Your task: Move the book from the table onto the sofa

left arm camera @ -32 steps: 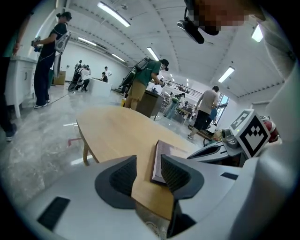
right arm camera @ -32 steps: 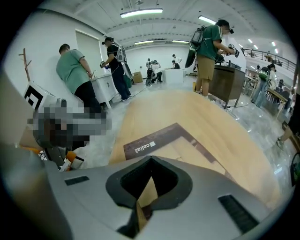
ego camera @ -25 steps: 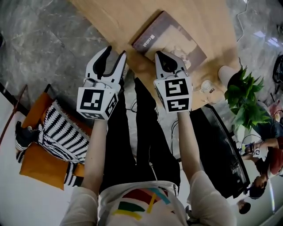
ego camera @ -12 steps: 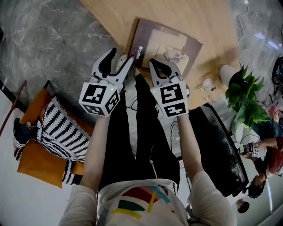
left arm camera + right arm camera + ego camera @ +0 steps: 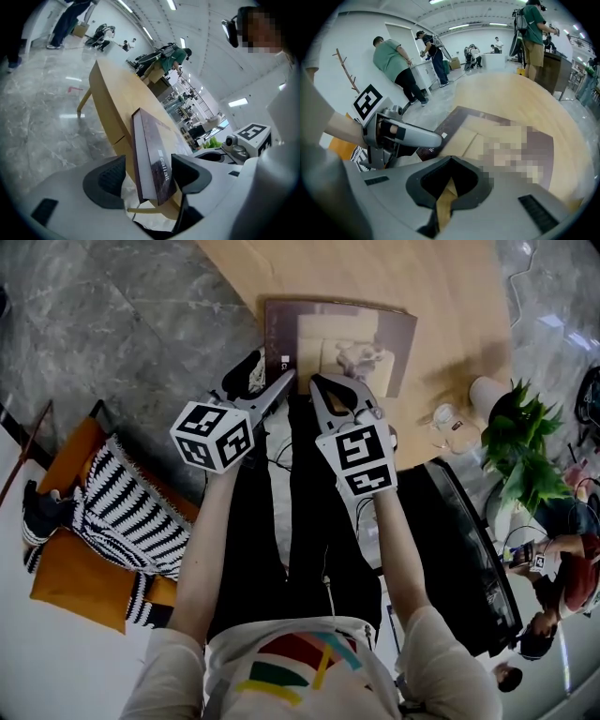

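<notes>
Forearms (image 5: 208, 549) reach forward and down, close together. Nearest the work, the left gripper (image 5: 265, 381) is rolled onto its side and tipped down at the near left corner of the book (image 5: 337, 338). Its jaws stand wide, have just been opening, and straddle that corner without pressing on it. The right gripper (image 5: 330, 388), jaws closed and empty, hovers just beside it over the book's near edge. Beyond, the book lies flat on the table (image 5: 441, 296), its long axis running left to right across both grippers, that corner seemingly overhanging the edge.
</notes>
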